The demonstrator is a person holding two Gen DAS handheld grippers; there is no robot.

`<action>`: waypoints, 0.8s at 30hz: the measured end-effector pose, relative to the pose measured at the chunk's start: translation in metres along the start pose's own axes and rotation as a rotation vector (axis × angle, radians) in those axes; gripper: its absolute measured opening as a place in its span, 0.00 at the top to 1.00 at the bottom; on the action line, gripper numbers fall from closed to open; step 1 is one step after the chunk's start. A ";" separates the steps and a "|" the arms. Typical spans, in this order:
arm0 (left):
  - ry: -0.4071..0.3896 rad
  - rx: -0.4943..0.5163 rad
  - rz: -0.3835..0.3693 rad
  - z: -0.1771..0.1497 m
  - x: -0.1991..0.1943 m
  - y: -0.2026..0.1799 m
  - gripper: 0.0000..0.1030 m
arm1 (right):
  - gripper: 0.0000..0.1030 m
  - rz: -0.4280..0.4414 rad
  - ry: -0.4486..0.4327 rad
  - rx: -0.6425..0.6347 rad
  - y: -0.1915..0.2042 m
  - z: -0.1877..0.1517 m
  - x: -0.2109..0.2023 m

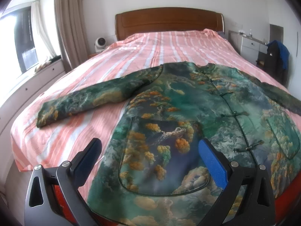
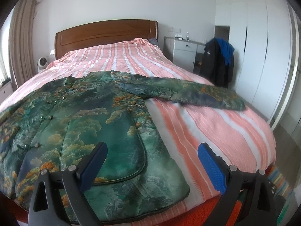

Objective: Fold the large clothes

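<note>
Left wrist: jacket [image 1: 178,113] collar headboardward (sleeves sideways)

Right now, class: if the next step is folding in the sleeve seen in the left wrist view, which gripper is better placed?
Probably the left gripper: open, facing that sleeve. The right gripper faces the other sleeve.

we hold our left gripper [image 1: 150,148] and right gripper [image 2: 152,152] level, both pointing forward, jaws spread wide, gripping nothing.

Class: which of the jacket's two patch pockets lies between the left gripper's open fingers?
The darker blue-and-orange pocket framed by the left gripper; the greener one lies across the button line.
</note>
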State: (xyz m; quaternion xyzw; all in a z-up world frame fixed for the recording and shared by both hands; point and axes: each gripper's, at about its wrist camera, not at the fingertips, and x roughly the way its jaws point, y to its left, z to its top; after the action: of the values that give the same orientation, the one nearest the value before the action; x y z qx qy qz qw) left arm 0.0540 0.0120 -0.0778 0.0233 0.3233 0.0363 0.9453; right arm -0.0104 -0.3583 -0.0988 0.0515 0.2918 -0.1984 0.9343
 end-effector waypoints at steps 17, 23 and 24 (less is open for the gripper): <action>0.041 0.001 -0.005 -0.004 0.009 0.005 0.01 | 0.07 -0.175 0.180 0.039 -0.037 0.020 0.011; 0.038 0.003 0.000 -0.005 0.009 0.004 0.01 | 0.07 -0.230 0.166 -0.008 -0.033 0.026 0.006; 0.040 0.004 0.001 -0.005 0.009 0.004 0.01 | 0.07 -0.237 0.161 -0.011 -0.034 0.026 0.006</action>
State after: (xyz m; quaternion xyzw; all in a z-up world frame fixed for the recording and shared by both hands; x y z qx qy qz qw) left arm 0.0577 0.0173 -0.0873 0.0247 0.3420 0.0364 0.9387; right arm -0.0062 -0.3966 -0.0800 0.0272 0.3711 -0.3011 0.8780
